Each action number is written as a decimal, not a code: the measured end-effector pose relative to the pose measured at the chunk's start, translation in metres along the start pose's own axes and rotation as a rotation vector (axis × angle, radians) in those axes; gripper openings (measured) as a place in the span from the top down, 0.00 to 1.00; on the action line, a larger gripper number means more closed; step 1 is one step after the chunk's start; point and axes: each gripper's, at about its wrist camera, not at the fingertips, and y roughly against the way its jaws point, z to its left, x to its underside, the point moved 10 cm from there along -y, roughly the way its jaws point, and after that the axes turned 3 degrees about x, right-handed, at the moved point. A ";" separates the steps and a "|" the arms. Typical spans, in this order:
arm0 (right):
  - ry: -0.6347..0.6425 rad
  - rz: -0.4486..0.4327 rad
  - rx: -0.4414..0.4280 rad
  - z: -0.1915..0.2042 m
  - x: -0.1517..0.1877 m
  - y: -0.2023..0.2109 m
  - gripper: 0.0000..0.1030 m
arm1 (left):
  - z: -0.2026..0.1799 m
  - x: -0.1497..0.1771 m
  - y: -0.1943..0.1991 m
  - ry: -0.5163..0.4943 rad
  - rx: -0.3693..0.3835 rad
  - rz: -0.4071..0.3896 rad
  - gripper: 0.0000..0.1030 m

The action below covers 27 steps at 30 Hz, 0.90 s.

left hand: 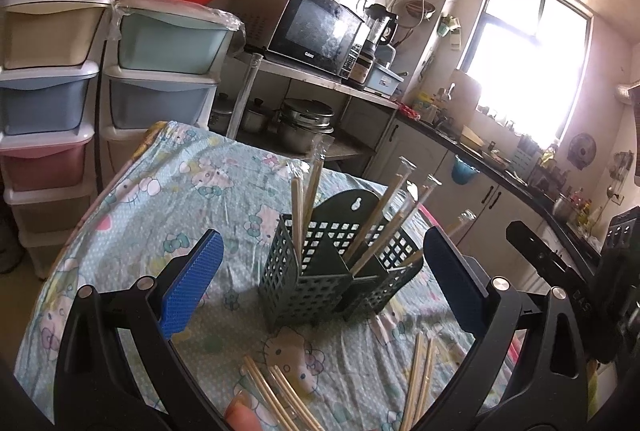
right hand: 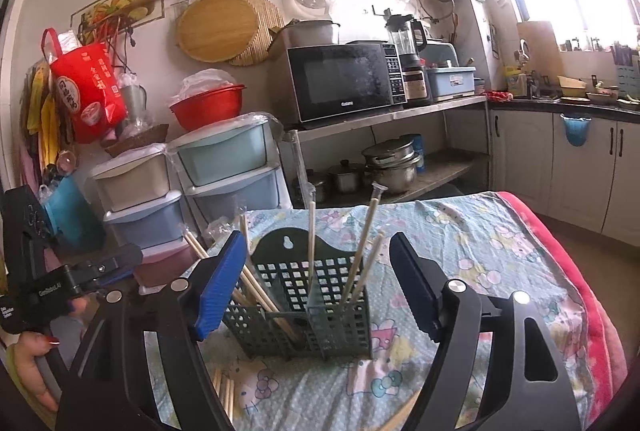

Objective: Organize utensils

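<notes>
We see the table (left hand: 132, 231), cloth-covered, carrying the green caddy (left hand: 320, 283) mid-table, upright so wrapped chopsticks (left hand: 298, 207) stand sorted inside. Loose chopsticks (left hand: 280, 397) wait by the near edge. Left gripper (left hand: 316, 287) and right gripper (right hand: 316, 287) both gape wide, empty.

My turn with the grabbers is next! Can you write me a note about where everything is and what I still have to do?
Left gripper: open, nothing in it, facing the green holder.
Right gripper: open, nothing pinched; the holder stands in the gap between its fingers.
The holder is upright on the cartoon cloth.
Done: several wrapped chopsticks already stand in its compartments.
Left: loose chopsticks lie on the cloth in front of the holder, one bunch near the left gripper and another pair to its right. Pick those up and stand them in the holder.
</notes>
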 end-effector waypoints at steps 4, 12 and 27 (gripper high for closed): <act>-0.010 0.000 0.018 -0.009 0.003 0.009 0.31 | -0.001 0.007 0.002 0.001 0.001 0.010 0.10; -0.013 0.008 0.054 -0.024 0.010 0.020 0.31 | 0.001 0.022 0.003 0.008 -0.004 0.037 0.10; -0.015 0.075 0.078 -0.035 0.039 0.024 0.31 | -0.003 0.051 0.000 0.001 -0.002 0.099 0.10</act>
